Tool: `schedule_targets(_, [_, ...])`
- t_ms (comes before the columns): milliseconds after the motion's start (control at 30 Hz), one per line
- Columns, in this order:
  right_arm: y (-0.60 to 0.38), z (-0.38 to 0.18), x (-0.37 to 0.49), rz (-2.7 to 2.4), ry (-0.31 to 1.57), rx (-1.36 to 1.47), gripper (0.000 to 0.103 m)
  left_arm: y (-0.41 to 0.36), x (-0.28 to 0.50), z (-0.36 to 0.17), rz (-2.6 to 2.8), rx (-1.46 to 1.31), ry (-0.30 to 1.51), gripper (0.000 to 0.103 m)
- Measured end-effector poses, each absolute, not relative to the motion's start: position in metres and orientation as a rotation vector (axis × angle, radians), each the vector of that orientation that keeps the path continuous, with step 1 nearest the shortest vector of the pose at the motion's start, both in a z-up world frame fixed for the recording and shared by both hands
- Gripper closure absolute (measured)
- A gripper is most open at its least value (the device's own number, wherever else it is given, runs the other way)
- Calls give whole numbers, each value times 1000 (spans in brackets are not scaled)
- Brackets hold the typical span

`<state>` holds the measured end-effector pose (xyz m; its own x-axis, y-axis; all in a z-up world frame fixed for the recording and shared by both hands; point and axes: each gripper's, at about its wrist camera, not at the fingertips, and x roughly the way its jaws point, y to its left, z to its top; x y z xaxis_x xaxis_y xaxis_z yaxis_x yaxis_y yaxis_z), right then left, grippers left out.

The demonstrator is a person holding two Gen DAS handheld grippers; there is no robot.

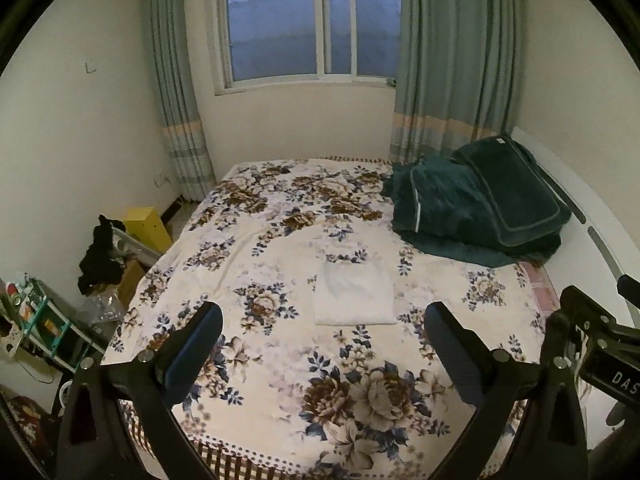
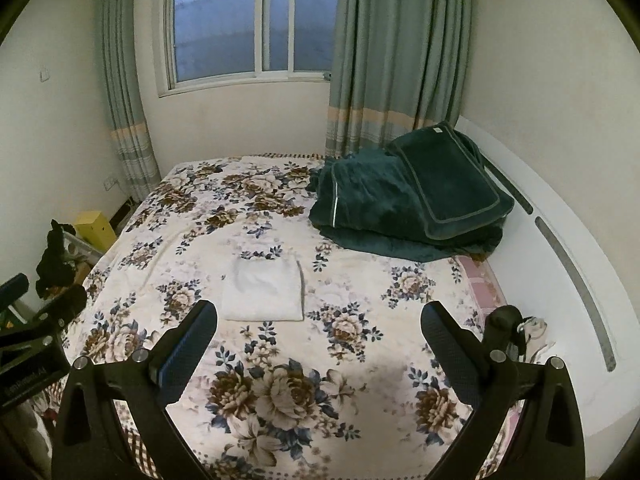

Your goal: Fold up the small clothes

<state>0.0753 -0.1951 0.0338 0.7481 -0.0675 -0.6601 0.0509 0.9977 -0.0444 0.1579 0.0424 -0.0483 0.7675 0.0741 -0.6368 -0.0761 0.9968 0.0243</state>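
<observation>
A small white garment (image 1: 354, 294) lies folded into a neat rectangle on the floral bedspread (image 1: 280, 368), near the middle of the bed. It also shows in the right wrist view (image 2: 264, 292). My left gripper (image 1: 322, 328) is open and empty, held above the near part of the bed, short of the garment. My right gripper (image 2: 318, 330) is open and empty too, to the right of the garment and nearer than it. Part of the right gripper's body (image 1: 600, 340) shows at the right edge of the left wrist view.
A dark green folded blanket with a pillow (image 2: 408, 196) sits at the bed's far right, against a white headboard (image 2: 560, 264). Left of the bed stand a yellow box (image 1: 148, 226), a black cloth on a rack (image 1: 100, 256) and a cluttered shelf (image 1: 36, 320). A curtained window (image 1: 308, 24) is behind.
</observation>
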Motion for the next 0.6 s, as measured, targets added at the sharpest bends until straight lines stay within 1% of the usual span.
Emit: schedule_targets(600, [-190,47,90,-10,727,-31,0,48,159,-45,74,-21,697,0])
